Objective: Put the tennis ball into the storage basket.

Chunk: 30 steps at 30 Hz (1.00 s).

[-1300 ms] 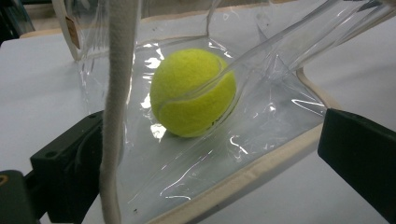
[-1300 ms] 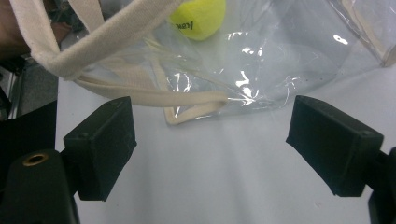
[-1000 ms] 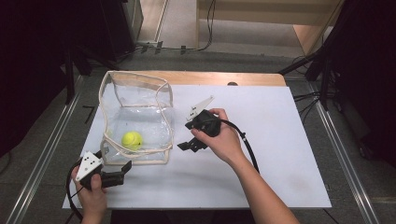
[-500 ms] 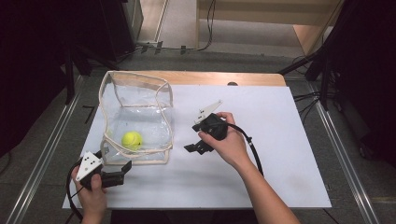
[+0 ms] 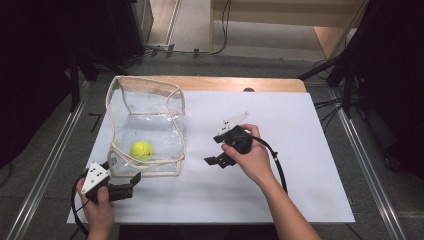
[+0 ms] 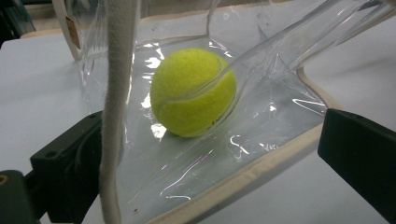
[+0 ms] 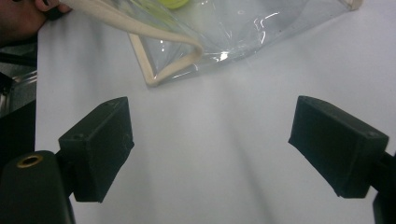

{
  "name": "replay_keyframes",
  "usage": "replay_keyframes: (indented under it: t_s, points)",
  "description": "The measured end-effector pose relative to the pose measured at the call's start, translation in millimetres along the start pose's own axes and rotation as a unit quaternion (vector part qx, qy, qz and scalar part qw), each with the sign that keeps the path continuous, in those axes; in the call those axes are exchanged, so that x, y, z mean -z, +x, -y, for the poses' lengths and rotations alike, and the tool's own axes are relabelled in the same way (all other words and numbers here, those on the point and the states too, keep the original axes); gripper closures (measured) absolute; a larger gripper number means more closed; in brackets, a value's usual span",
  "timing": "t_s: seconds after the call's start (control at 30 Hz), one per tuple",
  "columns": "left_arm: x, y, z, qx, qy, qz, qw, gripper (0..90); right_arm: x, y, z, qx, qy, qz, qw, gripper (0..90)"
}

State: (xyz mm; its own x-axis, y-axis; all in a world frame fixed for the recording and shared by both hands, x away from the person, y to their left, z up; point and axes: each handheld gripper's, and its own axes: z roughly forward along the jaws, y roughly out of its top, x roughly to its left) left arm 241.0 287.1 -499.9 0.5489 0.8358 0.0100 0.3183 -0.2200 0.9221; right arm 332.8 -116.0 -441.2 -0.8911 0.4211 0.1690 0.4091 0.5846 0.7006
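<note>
A yellow tennis ball (image 5: 141, 149) is seen inside a clear plastic bag (image 5: 150, 95) with a cream border, which stands open on the white table (image 5: 300, 150). In the high view the ball lies on the bottom of the bag, near its front wall, at about 7 o'clock from the middle of the bag.

The left gripper (image 5: 121, 187) is held low at the front left corner of the bag, at about 7 o'clock from the ball. In the left gripper view its jaws are spread wide, and the corner of the bag with its cream edge is placed between them; the left jaw appears to be just beside the cream strip. The ball (image 6: 193, 92) is seen beyond the jaws, behind the plastic wall, not touched by them. Nothing is gripped.

The right gripper (image 5: 216, 160) is held above the table at 3 o'clock from the bag, well apart from the ball. In the right gripper view its jaws are also spread wide with bare table between them, and the bag corner (image 7: 173, 60) is seen farther off, at 11 o'clock
</note>
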Motion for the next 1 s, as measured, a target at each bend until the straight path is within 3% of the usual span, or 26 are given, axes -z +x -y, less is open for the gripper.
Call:
replay_keyframes:
  t_s: [0.27, 1.0]
  points:
    - [0.1, 0.1, 0.0, 0.0, 0.0, 0.0, 1.0, 0.0, 3.5, -1.0, 10.8, -0.006, -0.005, 0.007, 0.9999, 11.2]
    - [0.3, 0.0, 0.1, 0.001, 0.0, 0.001, 1.0, 0.0, 11.1, -7.9, 53.5, -0.052, -0.018, 0.02, 0.9983, 11.1]
